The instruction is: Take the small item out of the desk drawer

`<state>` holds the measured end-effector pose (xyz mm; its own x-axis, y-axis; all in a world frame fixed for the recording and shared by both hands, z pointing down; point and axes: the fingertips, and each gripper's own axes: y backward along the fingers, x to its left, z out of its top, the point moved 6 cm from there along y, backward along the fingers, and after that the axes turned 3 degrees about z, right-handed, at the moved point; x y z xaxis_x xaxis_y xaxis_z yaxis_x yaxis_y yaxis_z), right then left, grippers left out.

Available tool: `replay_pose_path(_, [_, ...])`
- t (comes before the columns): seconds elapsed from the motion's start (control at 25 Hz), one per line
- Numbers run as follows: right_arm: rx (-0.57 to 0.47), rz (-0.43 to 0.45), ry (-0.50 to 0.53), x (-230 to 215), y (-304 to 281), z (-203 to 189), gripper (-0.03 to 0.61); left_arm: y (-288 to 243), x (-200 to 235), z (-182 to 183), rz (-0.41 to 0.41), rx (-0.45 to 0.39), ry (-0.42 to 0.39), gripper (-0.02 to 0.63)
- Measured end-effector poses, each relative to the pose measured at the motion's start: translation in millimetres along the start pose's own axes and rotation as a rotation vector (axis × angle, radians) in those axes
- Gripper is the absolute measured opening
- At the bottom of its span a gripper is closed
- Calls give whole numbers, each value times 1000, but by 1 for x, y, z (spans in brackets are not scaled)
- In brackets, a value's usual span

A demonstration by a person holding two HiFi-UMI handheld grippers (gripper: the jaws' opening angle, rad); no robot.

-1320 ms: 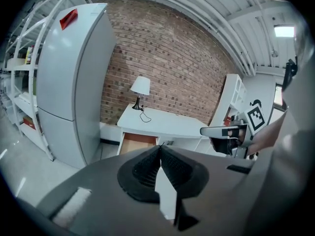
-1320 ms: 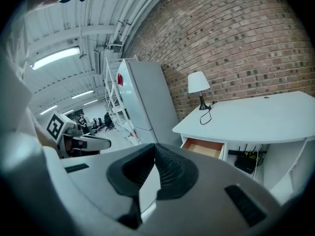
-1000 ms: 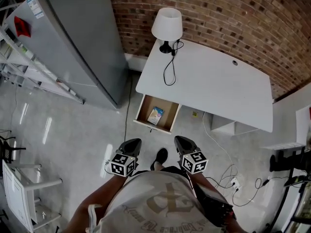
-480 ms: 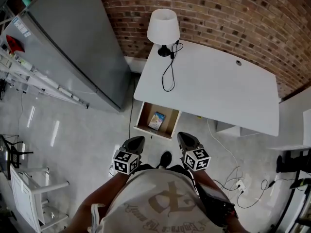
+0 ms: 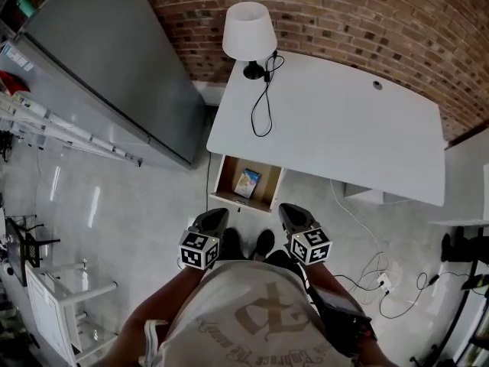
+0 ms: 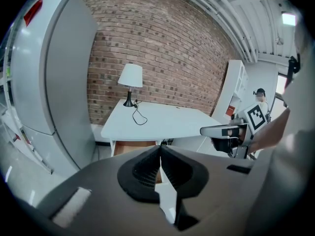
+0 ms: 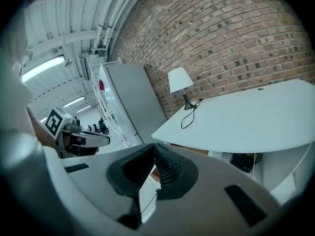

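table (image 5: 328,128) white, against brick wall (image 5: 382,21). drawer (image 5: 227,176) pulled open under its near left edge, brown inside. small item (image 5: 247,182) flat, blue and yellow, lying in drawer. left tongs (image 6: 160,149) and right tongs (image 7: 154,149) both pressed together, empty, short of drawer, touching nothing.

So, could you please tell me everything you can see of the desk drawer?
The drawer is a shallow, open-topped box, white outside with a brown, wood-looking floor. It stands pulled out toward the person from under the white desk, at the desk's left end in the head view. A small, flat, colourful item lies on its floor, and the rest of the floor looks bare. The left gripper and right gripper are both short of it and touch nothing.
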<state>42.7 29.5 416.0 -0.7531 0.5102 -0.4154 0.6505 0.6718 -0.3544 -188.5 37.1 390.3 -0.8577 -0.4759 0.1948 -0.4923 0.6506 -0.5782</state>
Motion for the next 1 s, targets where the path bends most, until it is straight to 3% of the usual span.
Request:
replay_pose_path(0.64, [-39, -150, -72, -16, 7, 3, 6, -52, 15, 22, -130, 80, -51, 9])
replay_pose_path(1.0, [-52, -247, -92, -11, -13, 13, 6, -82, 46, 33, -211, 118, -76, 9])
